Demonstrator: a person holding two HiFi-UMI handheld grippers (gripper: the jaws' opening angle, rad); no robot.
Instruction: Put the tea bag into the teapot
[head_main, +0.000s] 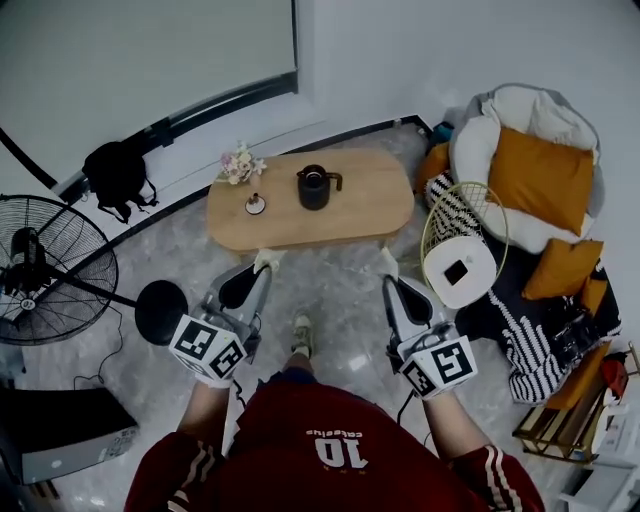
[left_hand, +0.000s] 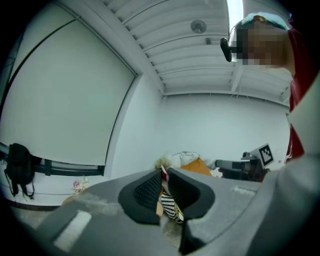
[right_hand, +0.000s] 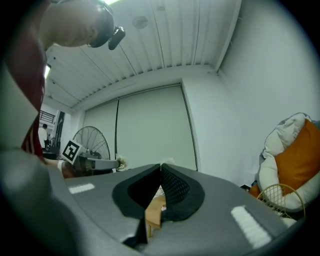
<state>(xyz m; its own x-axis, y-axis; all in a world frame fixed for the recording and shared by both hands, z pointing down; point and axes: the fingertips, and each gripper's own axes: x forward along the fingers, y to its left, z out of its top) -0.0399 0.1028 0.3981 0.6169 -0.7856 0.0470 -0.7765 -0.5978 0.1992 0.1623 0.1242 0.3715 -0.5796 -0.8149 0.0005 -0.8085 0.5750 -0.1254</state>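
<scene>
The tea bag (head_main: 255, 204), seemingly the small pale thing, lay on the oval wooden counter (head_main: 370, 215) near the dark, rounded teapot (head_main: 314, 186). Light, soft and easily torn, it wanted pinching by its top edge. The left hand-held gripper (head_main: 264, 260) stood narrowly parted and empty. The right hand-held gripper (head_main: 389, 265) was closed on nothing. Both were well short of the counter.

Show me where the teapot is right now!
In the head view, the black teapot stands near the middle of the wooden table, just right of the small white dish and the flowers.
</scene>
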